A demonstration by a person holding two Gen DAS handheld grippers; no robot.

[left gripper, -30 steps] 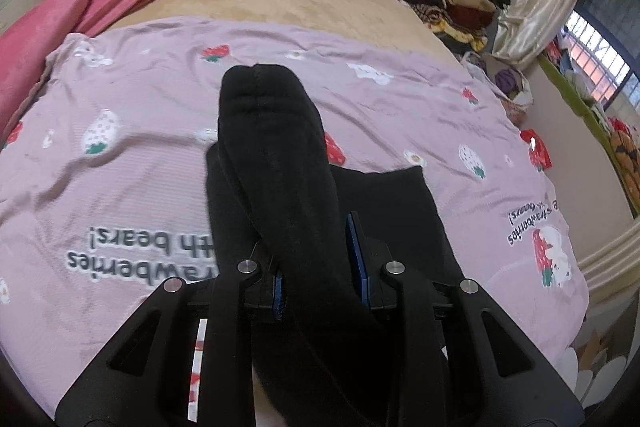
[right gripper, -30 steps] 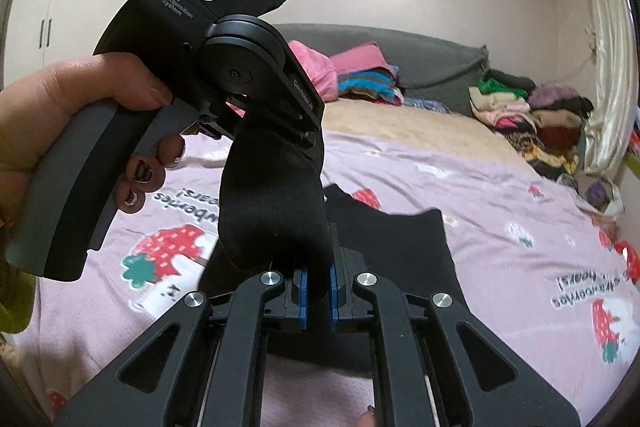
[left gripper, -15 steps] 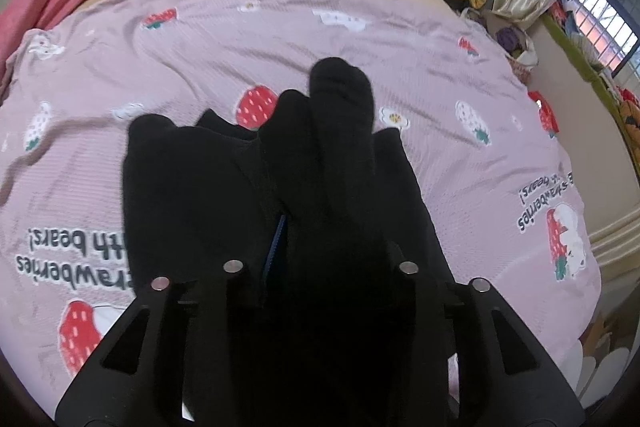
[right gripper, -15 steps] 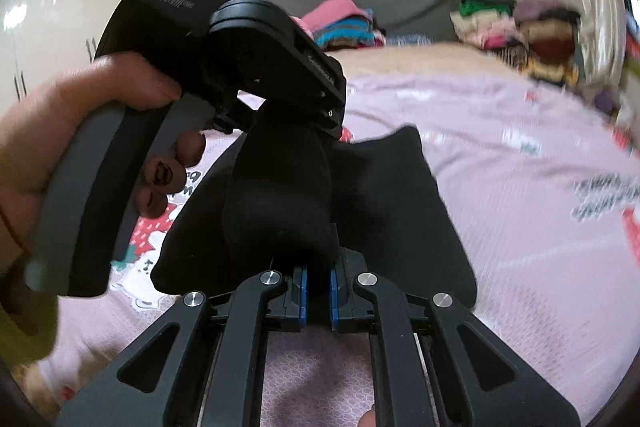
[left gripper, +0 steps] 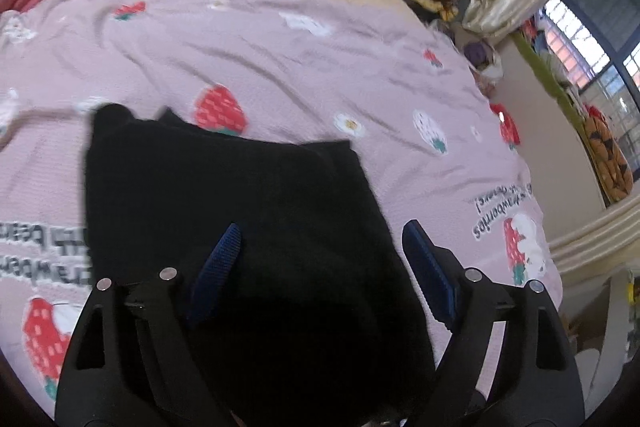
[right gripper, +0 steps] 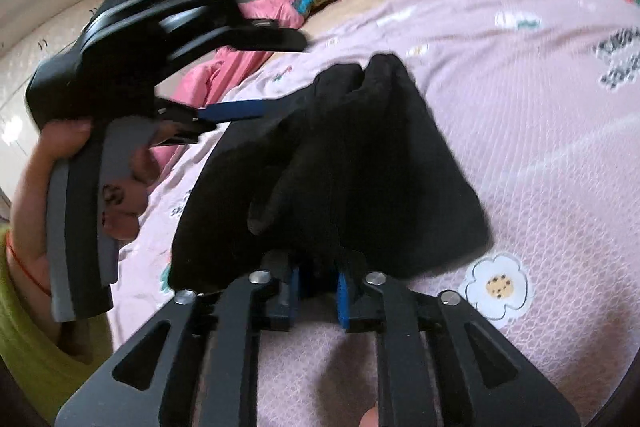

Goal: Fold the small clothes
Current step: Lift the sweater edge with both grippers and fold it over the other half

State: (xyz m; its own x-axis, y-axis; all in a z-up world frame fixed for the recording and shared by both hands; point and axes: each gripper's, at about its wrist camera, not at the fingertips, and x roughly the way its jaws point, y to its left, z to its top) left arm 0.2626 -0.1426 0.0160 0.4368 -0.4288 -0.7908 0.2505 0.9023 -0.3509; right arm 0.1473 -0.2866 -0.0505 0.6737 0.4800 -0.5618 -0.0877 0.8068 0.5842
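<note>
Left gripper: fingers spread wide apart, nothing between them; the blue pads stand clear to either side above the black garment. The right wrist view shows the same gripper from the side, held in the left hand, with one blue pad reaching out over the cloth; contact with the cloth cannot be confirmed there.

Black garment: lies on the pink strawberry-print bedspread, spread roughly flat in the left wrist view, far edge near a printed strawberry. In the right wrist view its near portion is bunched into a raised ridge instead of lying flat.

Right gripper: clamped on the near edge of the black garment, cloth pinched between the blue pads.

Judgement: a fold is in progress, with one side released and the other side held.

Risks from this state:
- With only one gripper gripping, any pull toward the right could drag the whole garment across the bedspread and skew the fold
- The raised ridge may be pressed into a crease if the cloth is laid down without being smoothed
- A thick pinch could catch more than one layer, so opening the right gripper may disturb the layer beneath
- Black cloth hides its own edges; alignment may be misjudged
</note>
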